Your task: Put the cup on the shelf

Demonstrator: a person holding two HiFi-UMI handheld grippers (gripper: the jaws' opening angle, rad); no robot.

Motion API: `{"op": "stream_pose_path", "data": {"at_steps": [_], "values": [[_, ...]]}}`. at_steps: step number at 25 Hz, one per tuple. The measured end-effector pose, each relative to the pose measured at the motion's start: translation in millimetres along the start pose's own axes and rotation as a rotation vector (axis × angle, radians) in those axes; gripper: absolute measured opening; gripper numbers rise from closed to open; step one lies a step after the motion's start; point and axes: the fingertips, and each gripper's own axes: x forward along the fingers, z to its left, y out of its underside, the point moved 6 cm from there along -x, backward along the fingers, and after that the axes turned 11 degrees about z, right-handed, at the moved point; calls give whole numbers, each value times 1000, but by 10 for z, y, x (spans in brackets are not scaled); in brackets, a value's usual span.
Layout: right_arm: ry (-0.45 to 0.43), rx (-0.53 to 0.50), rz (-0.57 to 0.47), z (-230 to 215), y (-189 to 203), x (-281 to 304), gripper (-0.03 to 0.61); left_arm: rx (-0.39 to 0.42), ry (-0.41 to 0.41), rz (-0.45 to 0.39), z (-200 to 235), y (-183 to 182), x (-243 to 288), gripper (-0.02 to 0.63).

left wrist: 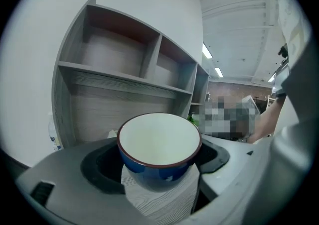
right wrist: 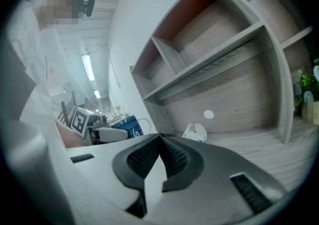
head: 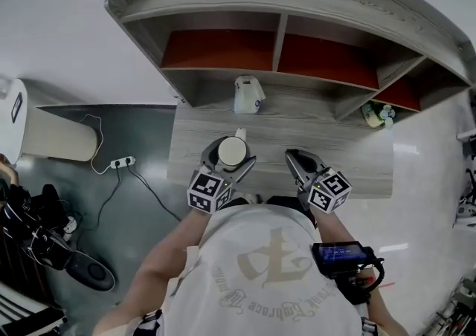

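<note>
STATE: left tool (head: 227, 159) clamped on the blue enamel cup with white inside (left wrist: 158, 145), centre of head frame, over the grey wood-grain surface (head: 335, 141); right tool (right wrist: 158, 162) pinched together, empty | DONE: cup in grip | LEFT: carry to the grey wooden shelf with red back panels (head: 279, 37), upper frame; set down; release

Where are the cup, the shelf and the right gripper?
cup (left wrist: 159, 144): left gripper view, its white inside.
shelf (head: 280, 44): head view, its upright divider.
right gripper (right wrist: 159, 139): right gripper view, where its fingertips meet.
</note>
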Motion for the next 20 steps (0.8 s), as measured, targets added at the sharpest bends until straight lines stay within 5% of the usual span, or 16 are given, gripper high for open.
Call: {"op": "stream_pose_path", "data": {"at_steps": [11,20], "values": [[-42,-15,12,93,-73,174,5,-48,-32,-37,198,-252,-298,408],[-75,-44,13,167,-207,322,5,-10,-103,-74,388,-603,-505,408]]}}
